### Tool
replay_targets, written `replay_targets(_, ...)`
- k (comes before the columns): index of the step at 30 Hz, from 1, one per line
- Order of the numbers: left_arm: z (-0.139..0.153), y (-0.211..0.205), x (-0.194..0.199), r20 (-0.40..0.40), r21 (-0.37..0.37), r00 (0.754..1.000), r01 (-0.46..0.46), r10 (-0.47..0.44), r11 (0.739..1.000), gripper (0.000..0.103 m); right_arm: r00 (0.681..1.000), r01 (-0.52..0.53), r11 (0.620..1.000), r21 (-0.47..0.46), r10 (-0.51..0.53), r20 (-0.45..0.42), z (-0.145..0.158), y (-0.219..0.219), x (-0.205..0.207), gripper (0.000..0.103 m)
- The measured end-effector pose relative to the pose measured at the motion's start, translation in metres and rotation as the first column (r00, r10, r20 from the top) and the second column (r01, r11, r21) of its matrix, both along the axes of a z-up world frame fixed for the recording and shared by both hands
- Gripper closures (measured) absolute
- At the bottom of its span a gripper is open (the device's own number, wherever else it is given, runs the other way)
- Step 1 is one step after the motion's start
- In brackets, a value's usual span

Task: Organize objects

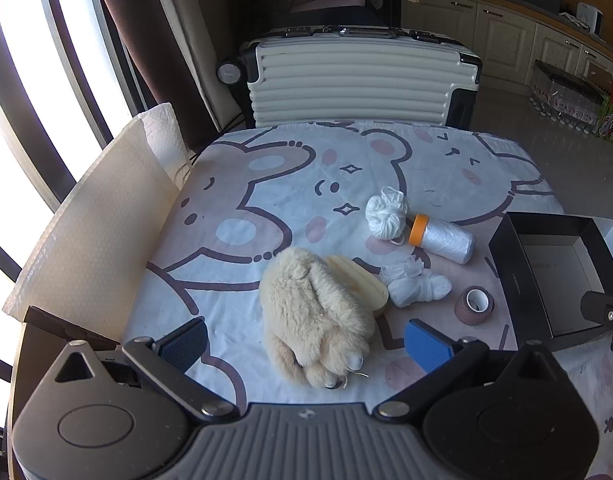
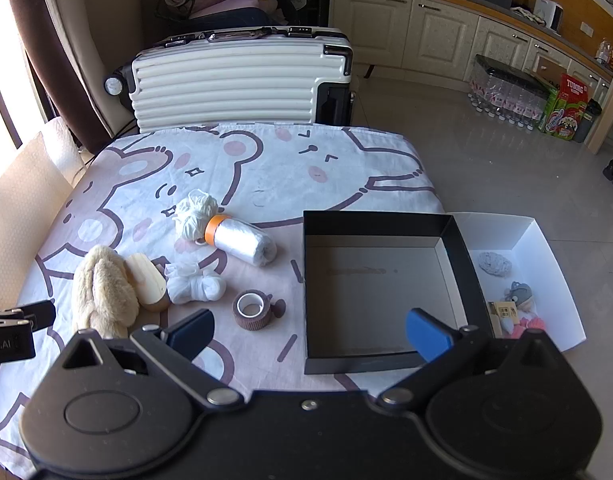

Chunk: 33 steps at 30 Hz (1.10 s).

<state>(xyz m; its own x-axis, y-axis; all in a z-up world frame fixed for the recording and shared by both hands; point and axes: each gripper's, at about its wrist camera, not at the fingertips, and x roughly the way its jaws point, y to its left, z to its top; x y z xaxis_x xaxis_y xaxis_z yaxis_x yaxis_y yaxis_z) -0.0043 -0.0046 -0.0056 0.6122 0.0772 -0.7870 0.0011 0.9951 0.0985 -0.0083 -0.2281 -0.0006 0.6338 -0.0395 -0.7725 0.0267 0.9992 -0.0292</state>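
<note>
Six small things lie loose on the bear cloth [image 2: 346,160]. A fluffy toy [image 1: 310,320] sits right in front of the left gripper [image 1: 306,346], between its wide open fingers, but the pads do not touch it. A wood piece [image 1: 362,284] peeks out from behind the toy, partly hidden. Just past it lie a white cloth bundle [image 1: 414,284] and a brown tape roll [image 1: 474,304]. Farther off are a white yarn ball [image 1: 386,212] and a clear roll [image 1: 446,238] with an orange end, touching each other.

The right gripper [image 2: 310,334] is open wide too and holds nothing. It hangs over the near edge of the black box [image 2: 462,248], which looks empty. Beside the box sits a white tray [image 2: 546,248] with a grey lump and small toys that are hard to make out. A white suitcase [image 2: 242,80] stands behind the table.
</note>
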Motion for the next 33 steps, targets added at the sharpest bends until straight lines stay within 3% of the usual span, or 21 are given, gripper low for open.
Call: replay_targets(33, -0.0088, -0.0009, 0.0006, -0.005, -0.003, 1.0, 0.002, -0.002, 1.0, 0.0, 1.0, -0.002, 1.0, 0.001, 0.002, -0.004, 0.0015, -0.0012, 0.0019, 0.0)
